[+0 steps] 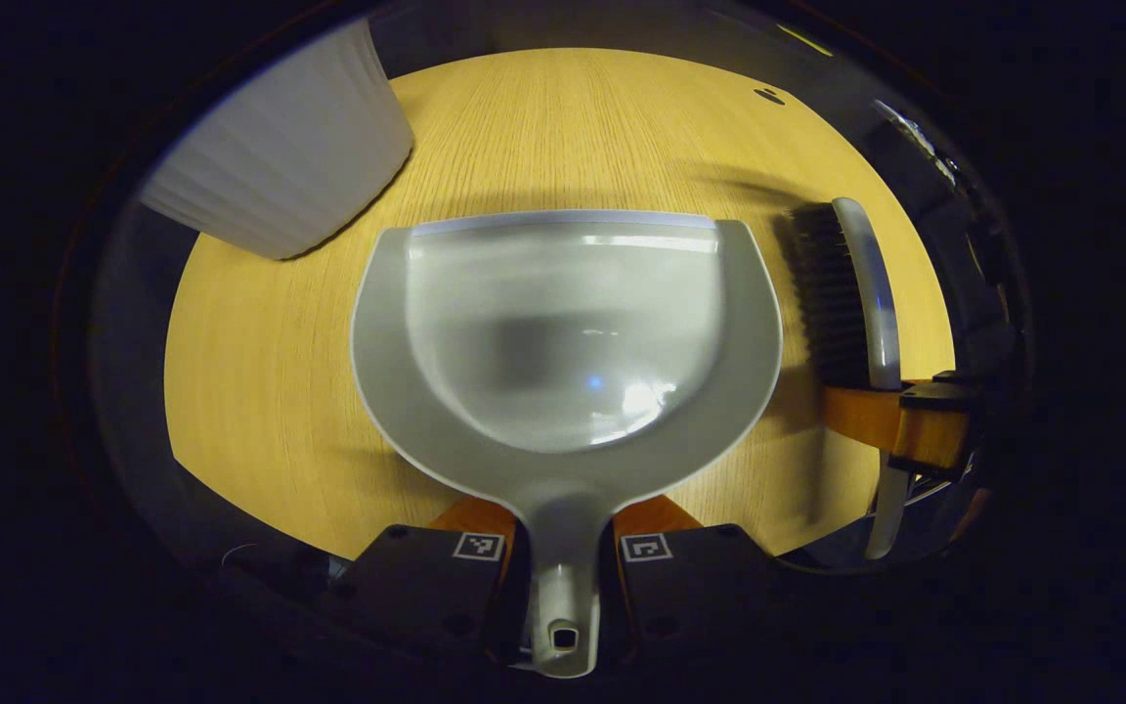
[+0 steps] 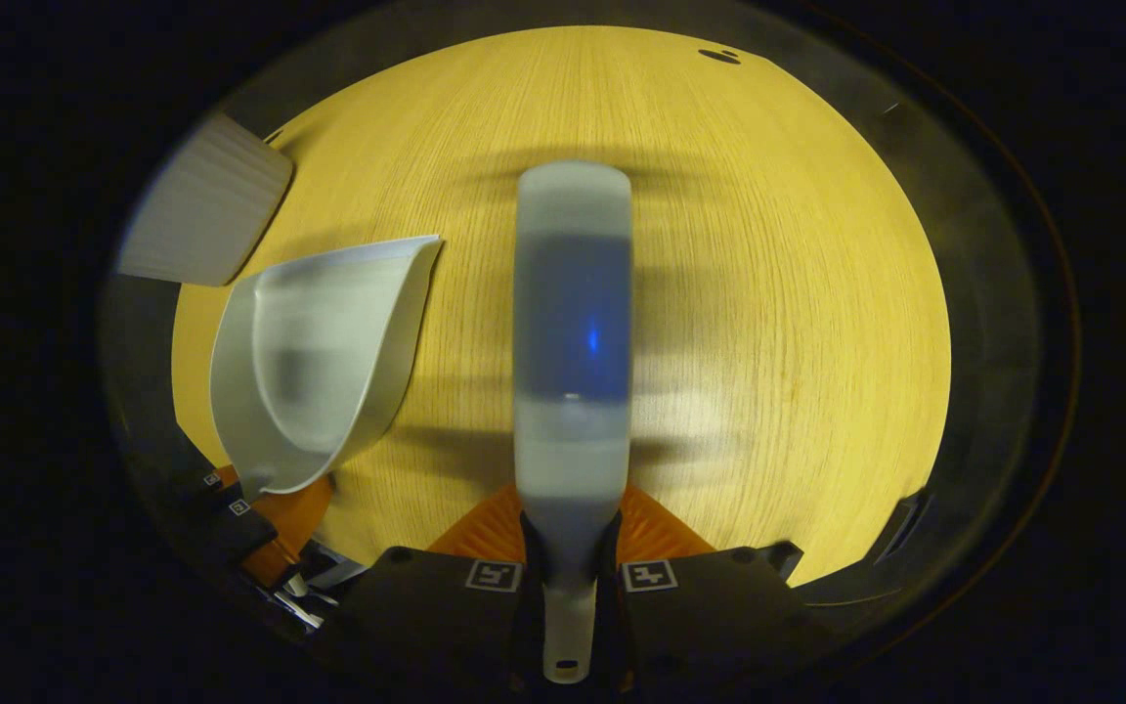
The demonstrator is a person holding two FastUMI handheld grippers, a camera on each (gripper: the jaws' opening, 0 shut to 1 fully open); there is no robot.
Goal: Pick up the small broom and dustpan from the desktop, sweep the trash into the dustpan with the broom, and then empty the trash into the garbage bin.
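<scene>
A grey dustpan [image 1: 563, 332] is held level over the wooden desktop [image 1: 270, 391], its handle clamped between the fingers of my left gripper [image 1: 563, 533], which is shut on it. The pan looks empty. The small broom [image 1: 846, 293], grey back and dark bristles, hangs to its right, held by the other gripper [image 1: 900, 420]. In the right gripper view the broom's back [image 2: 573, 332] runs straight ahead, blurred, with its handle pinched in my right gripper [image 2: 571, 548]. The dustpan [image 2: 314, 362] is to the left there. No trash shows on the desktop.
A white ribbed garbage bin [image 1: 289, 156] stands at the far left of the desktop; in the right gripper view the bin [image 2: 206, 205] is at the upper left. A small dark hole [image 1: 769, 95] marks the far side of the table.
</scene>
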